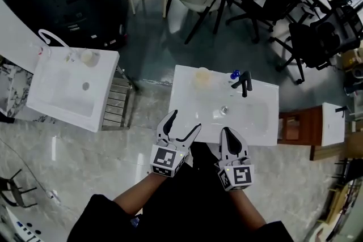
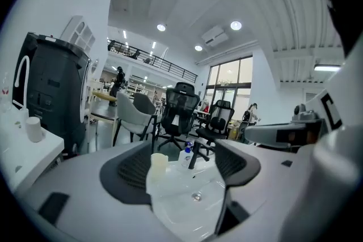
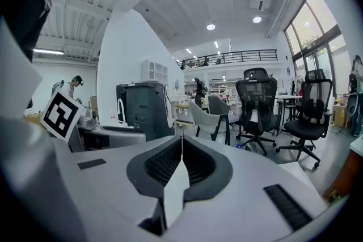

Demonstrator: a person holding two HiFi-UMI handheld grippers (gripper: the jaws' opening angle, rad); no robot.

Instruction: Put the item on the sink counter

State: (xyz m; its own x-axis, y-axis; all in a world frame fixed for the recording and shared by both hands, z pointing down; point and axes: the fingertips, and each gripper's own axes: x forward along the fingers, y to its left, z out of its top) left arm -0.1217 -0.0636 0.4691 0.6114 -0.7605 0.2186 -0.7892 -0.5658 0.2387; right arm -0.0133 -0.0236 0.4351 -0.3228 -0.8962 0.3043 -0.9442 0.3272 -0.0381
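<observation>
When the head view is consulted, the cup (image 1: 202, 77) is found upright on the white sink surface (image 1: 266, 96), to the left of the faucet (image 1: 245, 85). The placement is therefore judged complete. A blue-capped bottle (image 1: 235, 73) stands just left of the faucet, between it and the cup. The left gripper (image 1: 186, 120) is held released and empty, on the person's side of the faucet and to its left. The right gripper (image 1: 228, 131) is clenched on nothing, on the person's side of the faucet.

In the left gripper view, the cup (image 2: 159, 164) is framed between the spread jaws, with no pad touching it. If this gripper were driven forward along that line, the cup could be struck. It could then be tipped into the basin in front of the faucet or pushed against the bottle.

In the right gripper view, the jaws are pressed together with nothing between them. The faucet is not shown, so a sweep toward it could not be checked from here.
</observation>
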